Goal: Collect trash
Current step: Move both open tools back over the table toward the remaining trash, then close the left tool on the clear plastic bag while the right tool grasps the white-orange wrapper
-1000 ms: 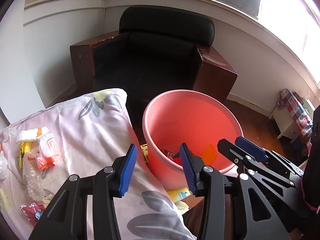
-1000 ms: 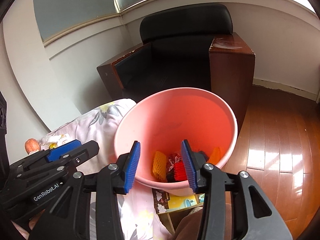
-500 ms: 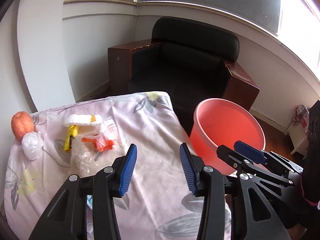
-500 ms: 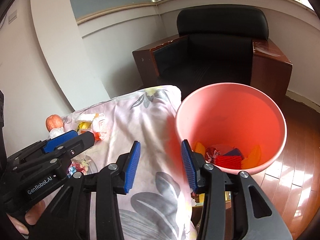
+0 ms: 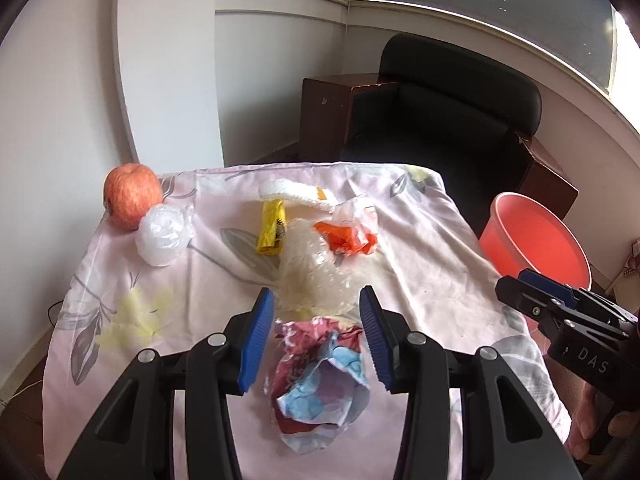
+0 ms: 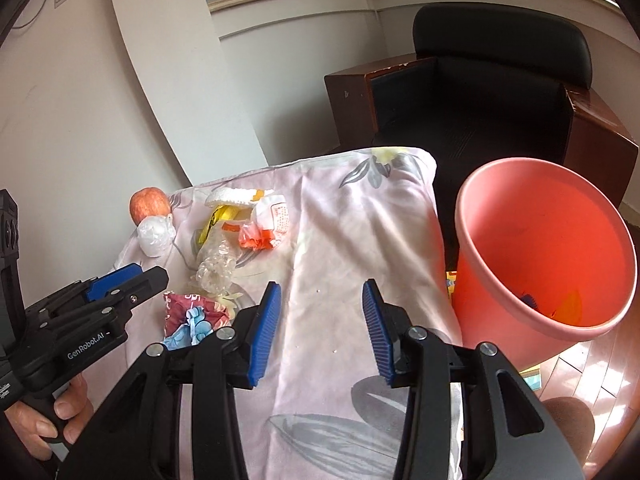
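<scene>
Both grippers wide apart, nothing held. Left gripper (image 5: pixel 316 336) right over the crumpled wrapper (image 5: pixel 320 376) near the front of the cloth (image 5: pixel 420 248); right gripper (image 6: pixel 320 328) over bare cloth beside the bucket (image 6: pixel 472 216). Easy to pinch cloth along with the wrapper and drag everything, maybe rolling the apple (image 5: pixel 132 196) off the back corner. Bubble wrap (image 5: pixel 316 272) touching the wrapper, could snag too.

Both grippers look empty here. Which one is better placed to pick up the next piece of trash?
Left. The left gripper is open with the crumpled red and blue wrapper between its fingers. The right gripper is open over bare tablecloth, nearer the pink bucket.
</scene>
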`<action>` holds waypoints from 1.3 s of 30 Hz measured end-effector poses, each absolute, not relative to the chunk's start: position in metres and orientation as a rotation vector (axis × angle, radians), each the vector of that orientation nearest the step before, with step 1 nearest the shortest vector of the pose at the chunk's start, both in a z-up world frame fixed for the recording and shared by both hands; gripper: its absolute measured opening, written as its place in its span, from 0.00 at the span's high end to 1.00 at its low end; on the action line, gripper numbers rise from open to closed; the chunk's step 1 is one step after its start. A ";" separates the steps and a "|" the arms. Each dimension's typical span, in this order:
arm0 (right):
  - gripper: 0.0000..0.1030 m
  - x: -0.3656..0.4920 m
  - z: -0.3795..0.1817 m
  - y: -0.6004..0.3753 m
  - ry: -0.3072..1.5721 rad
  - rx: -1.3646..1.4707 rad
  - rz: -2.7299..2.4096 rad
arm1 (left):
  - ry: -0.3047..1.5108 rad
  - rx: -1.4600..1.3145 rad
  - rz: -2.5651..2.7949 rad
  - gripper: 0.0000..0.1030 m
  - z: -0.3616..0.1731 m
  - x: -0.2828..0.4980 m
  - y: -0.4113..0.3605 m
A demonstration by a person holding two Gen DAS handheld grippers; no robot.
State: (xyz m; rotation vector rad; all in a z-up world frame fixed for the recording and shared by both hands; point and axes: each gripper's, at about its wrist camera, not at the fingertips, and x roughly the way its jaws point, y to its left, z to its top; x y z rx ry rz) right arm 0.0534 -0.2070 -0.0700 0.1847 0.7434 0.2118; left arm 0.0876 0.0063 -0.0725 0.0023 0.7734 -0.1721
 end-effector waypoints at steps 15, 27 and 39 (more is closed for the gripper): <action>0.58 0.064 -0.082 -0.176 0.790 0.142 0.294 | 0.788 -0.052 -0.031 0.58 -0.088 0.103 0.073; 0.58 0.084 -0.088 -0.161 0.820 0.139 0.316 | 0.782 -0.158 0.077 0.58 -0.086 0.173 0.119; 0.58 0.128 -0.087 -0.143 0.830 0.160 0.328 | 0.822 -0.179 0.113 0.87 -0.114 0.195 0.132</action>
